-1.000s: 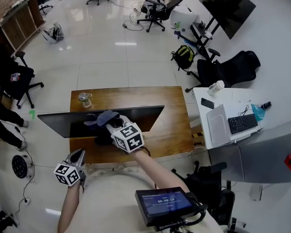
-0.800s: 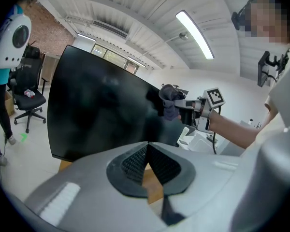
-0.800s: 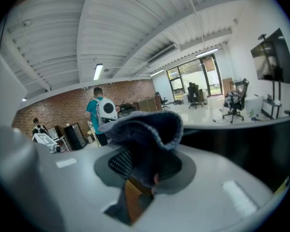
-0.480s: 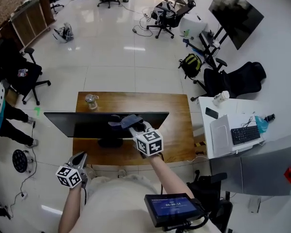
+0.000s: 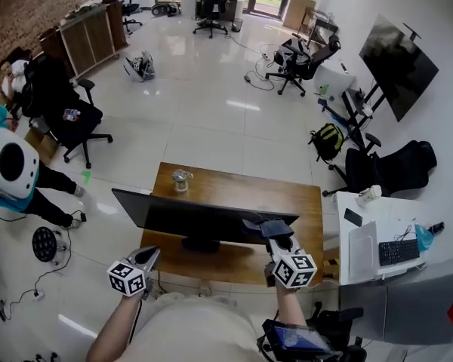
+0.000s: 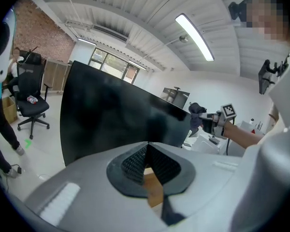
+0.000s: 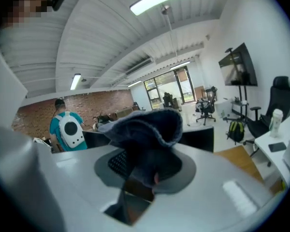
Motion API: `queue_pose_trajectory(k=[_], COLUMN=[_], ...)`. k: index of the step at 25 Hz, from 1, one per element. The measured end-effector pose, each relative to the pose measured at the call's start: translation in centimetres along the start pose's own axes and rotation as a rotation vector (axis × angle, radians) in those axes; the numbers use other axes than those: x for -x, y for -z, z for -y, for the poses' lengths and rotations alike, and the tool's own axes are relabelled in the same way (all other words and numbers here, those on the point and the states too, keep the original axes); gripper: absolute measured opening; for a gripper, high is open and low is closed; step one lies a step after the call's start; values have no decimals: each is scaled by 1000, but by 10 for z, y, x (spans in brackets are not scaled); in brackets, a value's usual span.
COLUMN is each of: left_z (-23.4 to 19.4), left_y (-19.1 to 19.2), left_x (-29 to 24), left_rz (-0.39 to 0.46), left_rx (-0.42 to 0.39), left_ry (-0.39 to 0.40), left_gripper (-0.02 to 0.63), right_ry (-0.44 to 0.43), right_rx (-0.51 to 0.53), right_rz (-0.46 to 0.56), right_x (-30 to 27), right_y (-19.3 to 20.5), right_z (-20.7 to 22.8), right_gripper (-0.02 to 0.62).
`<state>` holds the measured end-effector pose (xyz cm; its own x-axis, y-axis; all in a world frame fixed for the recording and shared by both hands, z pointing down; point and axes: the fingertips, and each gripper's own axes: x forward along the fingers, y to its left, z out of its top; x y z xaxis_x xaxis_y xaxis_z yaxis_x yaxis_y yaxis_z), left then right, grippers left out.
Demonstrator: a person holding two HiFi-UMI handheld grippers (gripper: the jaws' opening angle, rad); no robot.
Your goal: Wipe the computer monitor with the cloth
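My right claw [image 5: 274, 238] pinches the cloth [image 5: 258, 223] at the right end of the monitor [image 5: 189, 216], which runs long to the left, and my left claw [image 5: 146, 257] hangs pressed together, empty.

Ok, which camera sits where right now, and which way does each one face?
Head view: on the person's head, looking steeply down at the desk and monitor; both arms, the left gripper and the right gripper show.
Left gripper view: rides the left gripper, jaws together, facing the monitor's dark panel; the right gripper shows far right.
Right gripper view: rides the right gripper, looking over the monitor's top edge into the room, mostly blocked by the clamped cloth.
Shared: all three show the monitor and cloth.
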<state>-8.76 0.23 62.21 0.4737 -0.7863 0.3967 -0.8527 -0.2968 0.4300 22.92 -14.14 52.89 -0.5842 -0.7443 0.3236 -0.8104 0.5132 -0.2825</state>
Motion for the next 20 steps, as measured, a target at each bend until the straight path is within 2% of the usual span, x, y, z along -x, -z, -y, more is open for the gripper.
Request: queue_pose_trajectory(k=[5, 12, 16, 20], left_z=[-12, -13, -10, -4], left_y=[-8, -2, 2, 8], left_x=[3, 14, 14, 11], left_rz=[-7, -8, -3, -5], left_rx=[-19, 0, 13, 27], left_ry=[-3, -25, -31, -33], left_gripper=[-9, -9, -9, -9], right_ry=[-111, -251, -292, -295], right_rx=[-19, 13, 20, 29], right_rz=[54, 9, -1, -4], right_x=[17, 6, 4, 5], right_y=[10, 54, 60, 59], right_z=[-49, -110, -121, -115], right_gripper=[100, 97, 97, 97])
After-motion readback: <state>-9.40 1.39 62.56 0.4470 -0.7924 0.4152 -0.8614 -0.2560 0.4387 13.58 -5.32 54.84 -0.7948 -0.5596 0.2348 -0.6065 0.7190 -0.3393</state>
